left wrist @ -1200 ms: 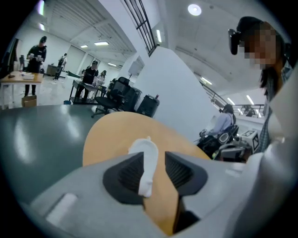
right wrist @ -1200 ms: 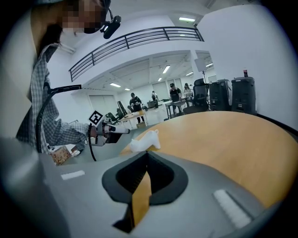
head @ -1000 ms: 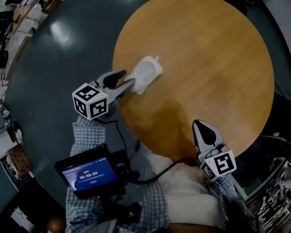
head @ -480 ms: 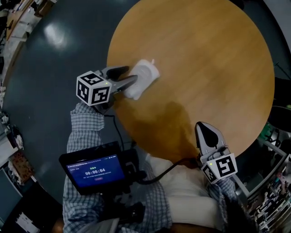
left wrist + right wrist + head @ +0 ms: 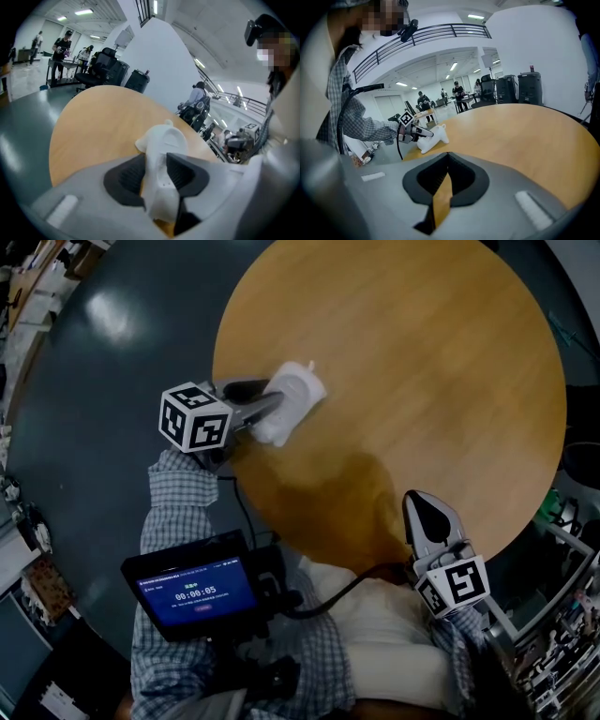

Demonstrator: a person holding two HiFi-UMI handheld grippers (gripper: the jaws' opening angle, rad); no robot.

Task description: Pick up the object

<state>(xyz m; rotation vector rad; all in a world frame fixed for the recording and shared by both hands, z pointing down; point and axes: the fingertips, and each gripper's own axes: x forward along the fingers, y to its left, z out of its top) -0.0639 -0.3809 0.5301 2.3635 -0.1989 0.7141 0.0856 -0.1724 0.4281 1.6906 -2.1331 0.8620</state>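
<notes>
A white animal figure (image 5: pixel 302 390) lies on its side near the left edge of the round wooden table (image 5: pixel 431 352). My left gripper (image 5: pixel 271 396) reaches in from the left, and its jaws are closing on the figure's near end. In the left gripper view the figure (image 5: pixel 165 140) fills the gap and both dark pads (image 5: pixel 132 176) touch it. My right gripper (image 5: pixel 421 506) hovers at the table's near edge, shut with nothing in it; its tips meet (image 5: pixel 446 154). From the right gripper view the figure (image 5: pixel 436 139) and the left gripper (image 5: pixel 423 134) show far off.
A handheld screen unit (image 5: pixel 192 594) with a cable hangs below my left arm over the dark floor (image 5: pixel 103 381). The table's near rim (image 5: pixel 309 540) runs between the two grippers. Office chairs and people (image 5: pixel 63 42) stand far behind, and black bins (image 5: pixel 515 89) stand beyond the table.
My left gripper has pushed forward over the figure's near end and its jaws have narrowed onto it. The right gripper has stayed put.
</notes>
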